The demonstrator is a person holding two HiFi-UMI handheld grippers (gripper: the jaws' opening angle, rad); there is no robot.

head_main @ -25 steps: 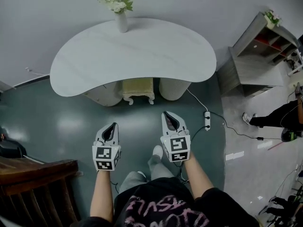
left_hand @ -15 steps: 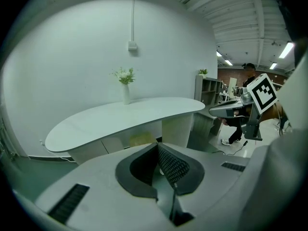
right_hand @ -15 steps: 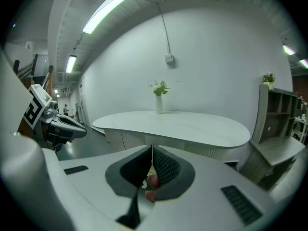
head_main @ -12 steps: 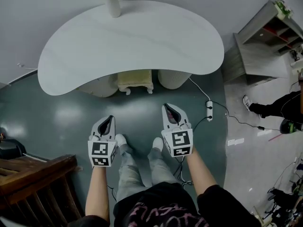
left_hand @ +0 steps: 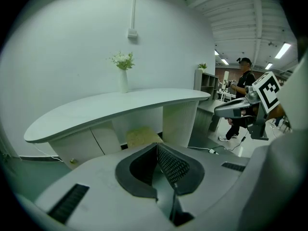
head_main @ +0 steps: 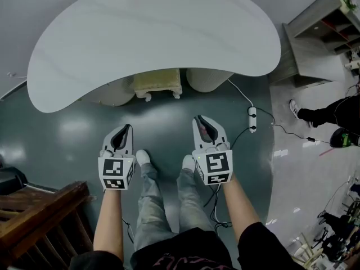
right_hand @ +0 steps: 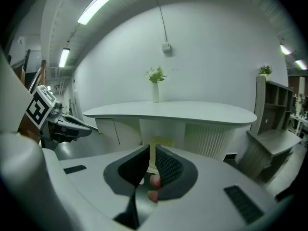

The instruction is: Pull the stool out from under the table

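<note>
One small cream stool (head_main: pixel 158 83) sits tucked under the white kidney-shaped table (head_main: pixel 152 27), between the two pedestals (head_main: pixel 205 79). Only its front edge and front legs show past the tabletop rim. It looks light, with a rigid carved frame and a padded top. It should slide easily on the glossy floor (head_main: pixel 169 114) but might tip if pulled from high up. Best hold, by my read, is the front seat rail or a front leg, not the soft cushion. Left gripper (head_main: pixel 122 134) and right gripper (head_main: pixel 205 127) hover side by side over the floor, well apart from the stool, both pointing at it. Left fingers are pressed together, empty. Right fingers are all but closed, a thin slit with nothing in it. Both would need to spread to take the rail.
</note>
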